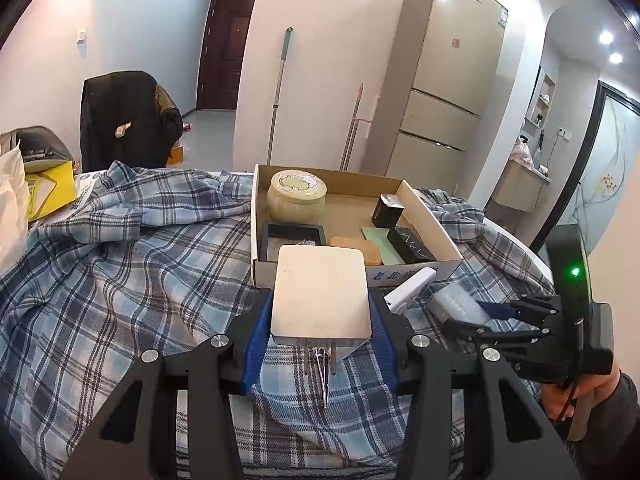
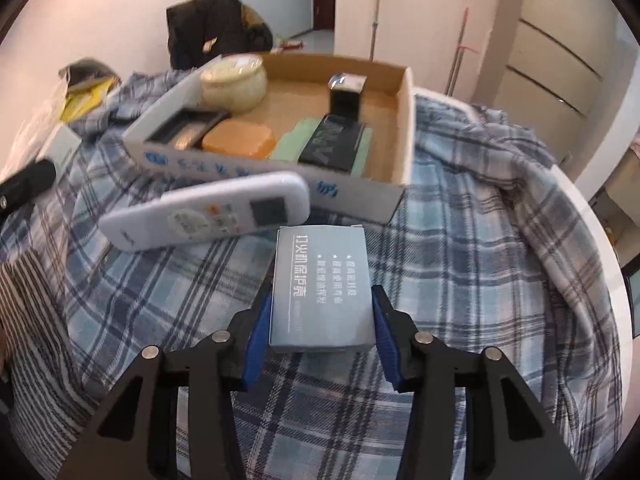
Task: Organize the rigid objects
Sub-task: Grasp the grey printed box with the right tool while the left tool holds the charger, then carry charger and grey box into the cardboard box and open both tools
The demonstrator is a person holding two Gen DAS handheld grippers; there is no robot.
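My left gripper point(image 1: 320, 320) is shut on a flat beige box point(image 1: 320, 284), held just in front of the cardboard tray point(image 1: 424, 208); a metal clip hangs under the box. My right gripper point(image 2: 322, 304) has its blue pads against both sides of a grey box with white print point(image 2: 320, 288), which lies on the plaid cloth near the tray's front wall point(image 2: 280, 184). A white remote point(image 2: 208, 210) lies beside it. In the tray are a cream round jar point(image 2: 236, 84), an orange case point(image 2: 240, 140), a small black box point(image 2: 346, 96) and a long black box point(image 2: 332, 140).
Blue plaid cloth point(image 1: 120, 264) covers the round table. A yellow bag point(image 1: 48, 192) and a white bag sit at its far left. Behind stand a chair with a black jacket point(image 1: 124, 120), mops and a fridge point(image 1: 444, 80). A person's hand point(image 1: 580, 396) holds the right gripper.
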